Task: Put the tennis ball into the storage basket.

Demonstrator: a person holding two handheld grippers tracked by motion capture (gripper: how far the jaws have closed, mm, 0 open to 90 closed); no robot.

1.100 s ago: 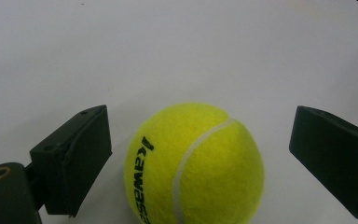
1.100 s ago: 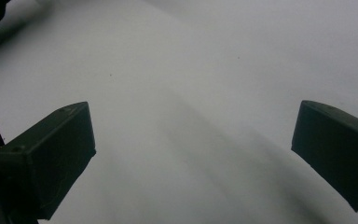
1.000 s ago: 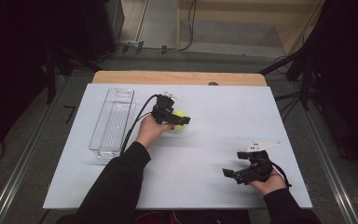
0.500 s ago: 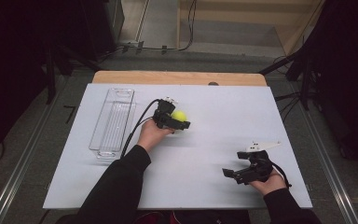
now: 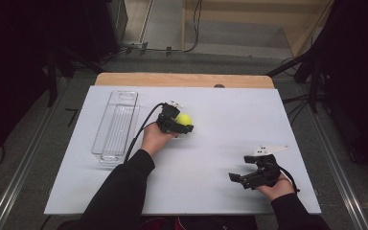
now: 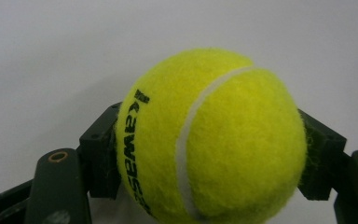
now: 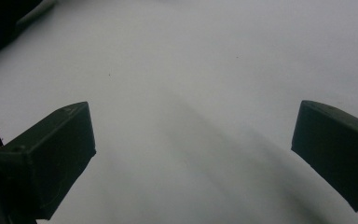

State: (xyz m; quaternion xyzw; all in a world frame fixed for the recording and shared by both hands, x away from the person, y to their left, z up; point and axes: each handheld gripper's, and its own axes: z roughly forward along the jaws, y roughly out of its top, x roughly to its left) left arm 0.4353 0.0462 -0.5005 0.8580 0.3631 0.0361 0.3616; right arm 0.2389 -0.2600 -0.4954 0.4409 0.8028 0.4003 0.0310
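A yellow-green tennis ball (image 5: 185, 117) lies on the white tabletop (image 5: 239, 115), left of its middle. My left gripper (image 5: 182, 120) is shut on it; its jaws have just been closing around the ball. In the left gripper view the ball (image 6: 214, 130) sits between the two black pads (image 6: 100, 154), which press on its sides. My right gripper (image 5: 238, 168) rests near the front right of the table, pointing left, with its jaws open. The right gripper view has the wide-set fingers (image 7: 51, 154) of that gripper (image 7: 193, 154) over bare white surface, with nothing between them.
A clear plastic tray (image 5: 117, 125) lies lengthwise at the table's left side, left of my left hand. A wooden strip (image 5: 182, 79) runs along the far edge. Dark stands and cables surround the table.
The left gripper's jaws have closed onto the tennis ball, which sat loosely between them before. The right hand has kept still.
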